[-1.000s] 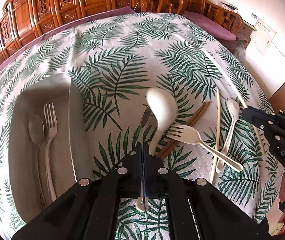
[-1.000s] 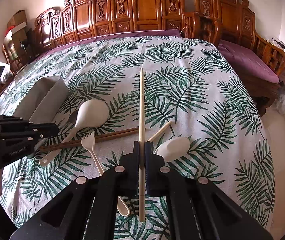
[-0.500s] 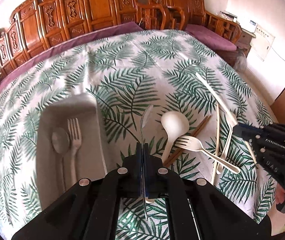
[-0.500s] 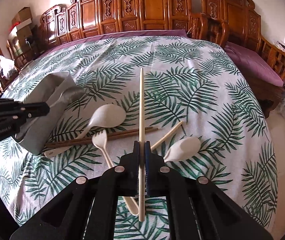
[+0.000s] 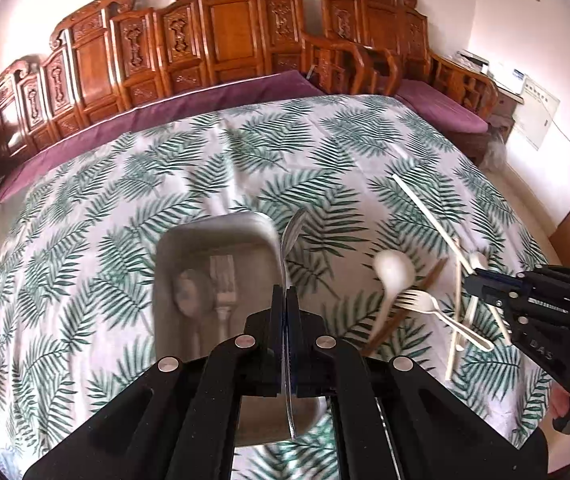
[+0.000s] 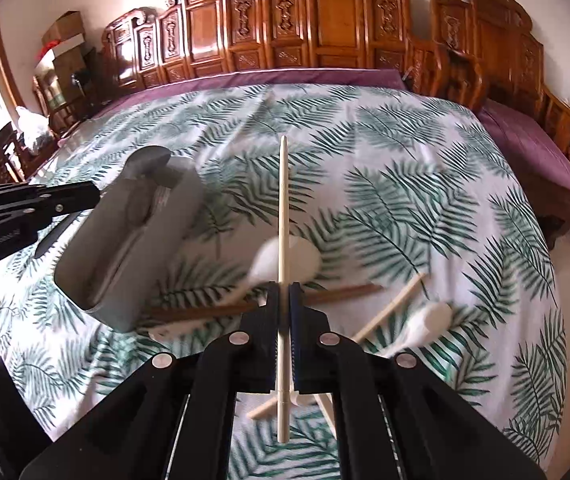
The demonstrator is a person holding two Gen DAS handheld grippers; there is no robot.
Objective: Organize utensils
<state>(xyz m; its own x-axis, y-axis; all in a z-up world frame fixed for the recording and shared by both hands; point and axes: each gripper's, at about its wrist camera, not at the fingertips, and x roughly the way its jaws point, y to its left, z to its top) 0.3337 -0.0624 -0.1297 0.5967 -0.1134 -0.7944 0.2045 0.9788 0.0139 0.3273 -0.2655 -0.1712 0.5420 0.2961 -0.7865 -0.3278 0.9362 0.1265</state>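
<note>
Grey tray [image 5: 165,280] holding metal fork [image 5: 223,280] and spoon [image 5: 187,292]; cream chopstick [image 6: 283,240], white plastic utensils [image 5: 413,300] scattered beside

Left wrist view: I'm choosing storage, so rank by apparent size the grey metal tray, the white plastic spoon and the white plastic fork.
1. Grey metal tray, clearly largest.
2. White plastic spoon and white plastic fork: too alike in length to rank.

A metal spoon [image 5: 290,240] is clamped in the left gripper [image 5: 285,300], held above the grey tray [image 5: 165,280], where a fork [image 5: 223,284] is laid.
</note>
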